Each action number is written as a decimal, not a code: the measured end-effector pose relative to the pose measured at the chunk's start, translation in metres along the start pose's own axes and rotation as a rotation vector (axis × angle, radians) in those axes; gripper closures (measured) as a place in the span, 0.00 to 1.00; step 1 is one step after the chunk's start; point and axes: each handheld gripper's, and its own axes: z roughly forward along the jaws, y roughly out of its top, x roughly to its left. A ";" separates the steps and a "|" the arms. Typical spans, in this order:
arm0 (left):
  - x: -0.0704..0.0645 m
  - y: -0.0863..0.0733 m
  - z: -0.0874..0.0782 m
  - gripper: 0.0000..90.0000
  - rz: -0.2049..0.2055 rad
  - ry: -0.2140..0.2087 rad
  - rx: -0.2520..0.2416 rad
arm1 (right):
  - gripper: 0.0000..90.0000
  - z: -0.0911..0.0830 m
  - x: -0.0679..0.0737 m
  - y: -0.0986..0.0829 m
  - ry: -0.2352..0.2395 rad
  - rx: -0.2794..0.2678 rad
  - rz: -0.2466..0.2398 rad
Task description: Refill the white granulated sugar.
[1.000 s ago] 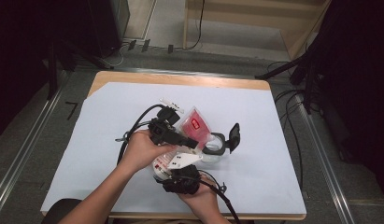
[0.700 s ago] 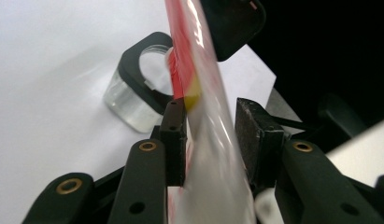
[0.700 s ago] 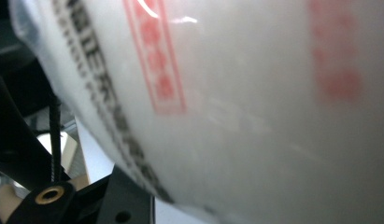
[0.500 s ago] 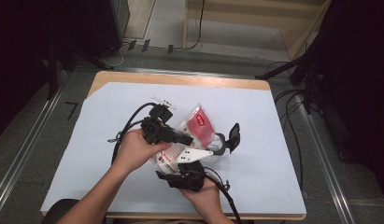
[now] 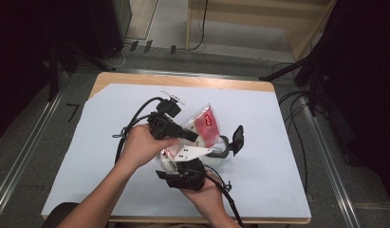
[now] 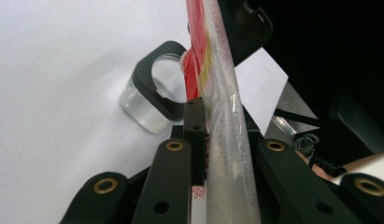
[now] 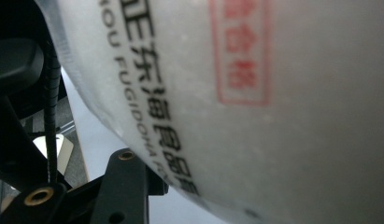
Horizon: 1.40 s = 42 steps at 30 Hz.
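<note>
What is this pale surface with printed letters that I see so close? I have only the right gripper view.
Observer: It is a clear plastic bag with a red label, seen from very near.
Operator: Does the other hand-held gripper hold it?
Observer: Yes. The left hand-held gripper has its jaws closed on the edge of the bag.
Operator: Which things stand near the bag?
Observer: A clear container with a black collar stands on the table just beside the bag, and its black lid is flipped open.
</note>
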 end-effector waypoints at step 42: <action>0.000 -0.007 0.001 0.85 0.004 0.007 -0.043 | 0.68 0.000 0.006 0.002 -0.002 -0.006 -0.045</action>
